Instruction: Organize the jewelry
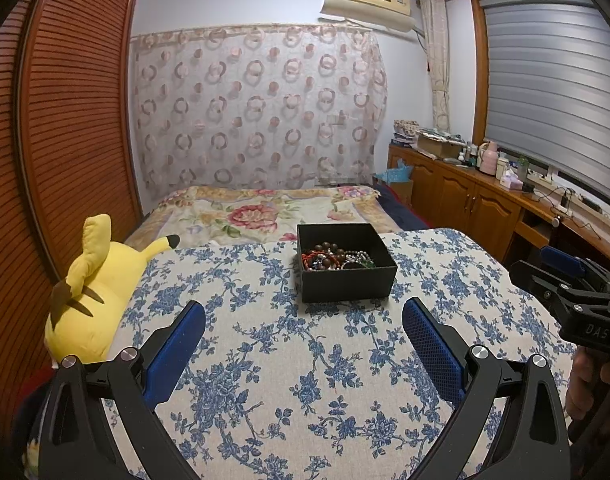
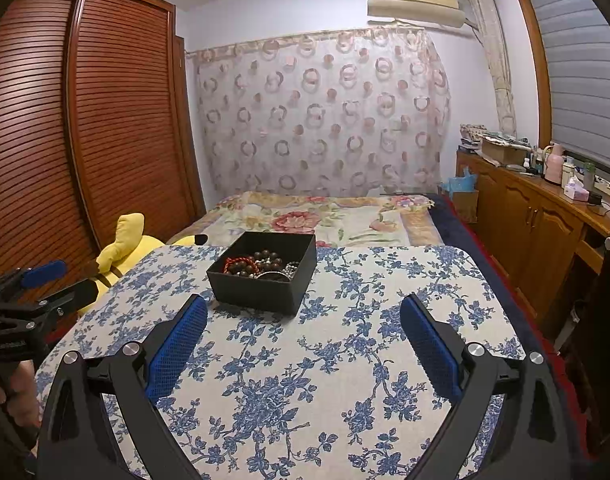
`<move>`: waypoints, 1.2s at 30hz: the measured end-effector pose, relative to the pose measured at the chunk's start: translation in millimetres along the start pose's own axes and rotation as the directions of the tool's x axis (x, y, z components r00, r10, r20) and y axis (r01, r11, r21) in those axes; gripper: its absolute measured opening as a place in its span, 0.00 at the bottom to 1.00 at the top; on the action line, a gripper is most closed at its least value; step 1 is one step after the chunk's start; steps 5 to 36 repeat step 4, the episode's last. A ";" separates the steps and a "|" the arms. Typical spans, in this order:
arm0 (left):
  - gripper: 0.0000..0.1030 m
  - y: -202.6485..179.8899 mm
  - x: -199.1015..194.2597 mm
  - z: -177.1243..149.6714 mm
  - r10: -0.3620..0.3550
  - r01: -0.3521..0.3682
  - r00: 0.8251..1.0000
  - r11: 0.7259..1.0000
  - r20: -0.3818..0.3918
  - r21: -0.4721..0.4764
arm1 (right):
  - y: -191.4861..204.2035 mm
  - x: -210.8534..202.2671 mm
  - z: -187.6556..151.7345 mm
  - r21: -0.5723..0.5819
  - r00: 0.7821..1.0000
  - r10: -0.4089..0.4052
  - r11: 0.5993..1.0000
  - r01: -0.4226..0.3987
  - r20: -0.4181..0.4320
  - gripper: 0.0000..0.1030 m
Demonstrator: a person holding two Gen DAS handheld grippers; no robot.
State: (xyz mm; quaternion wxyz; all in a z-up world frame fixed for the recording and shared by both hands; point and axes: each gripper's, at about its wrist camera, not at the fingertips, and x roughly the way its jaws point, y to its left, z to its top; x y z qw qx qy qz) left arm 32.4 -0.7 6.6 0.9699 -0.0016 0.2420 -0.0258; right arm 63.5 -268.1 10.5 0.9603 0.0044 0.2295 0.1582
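The open black rectangular cardboard box (image 1: 347,266) is sitting on the desk covered in blue-flowered white cloth (image 1: 305,360), toward its far edge, roughly midway between the far corners. Inside it, the jewelry (image 1: 337,259) is lying in one tangled heap: dark brown wooden beads, a red corded strand, silvery bead chains and something green. No piece is lying on the cloth outside the box.

The left hand-held gripper (image 1: 303,330) is hovering over the near part of the desk, jaws spread wide and carrying nothing. The right hand-held gripper (image 2: 303,328) is hovering likewise, spread and carrying nothing. Both are pointing at the box, judged a position that suits either reaching in or drawing back.

With all pieces boxed yet tangled, the scene is fitting either jewelry awaiting sorting or jewelry already gathered in.
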 end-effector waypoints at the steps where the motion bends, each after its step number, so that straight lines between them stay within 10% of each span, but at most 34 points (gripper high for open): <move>1: 0.92 0.0 0.3 0.5 0.000 0.000 1.000 1.000 0.000 -0.001 | 0.0 0.0 0.0 0.000 1.000 -0.001 1.000 0.001 0.000 0.95; 36: 0.92 -0.2 -0.7 -0.8 -0.003 0.003 1.000 1.000 0.001 -0.001 | 0.0 0.0 -0.1 0.000 1.000 -0.001 1.000 0.001 0.000 0.95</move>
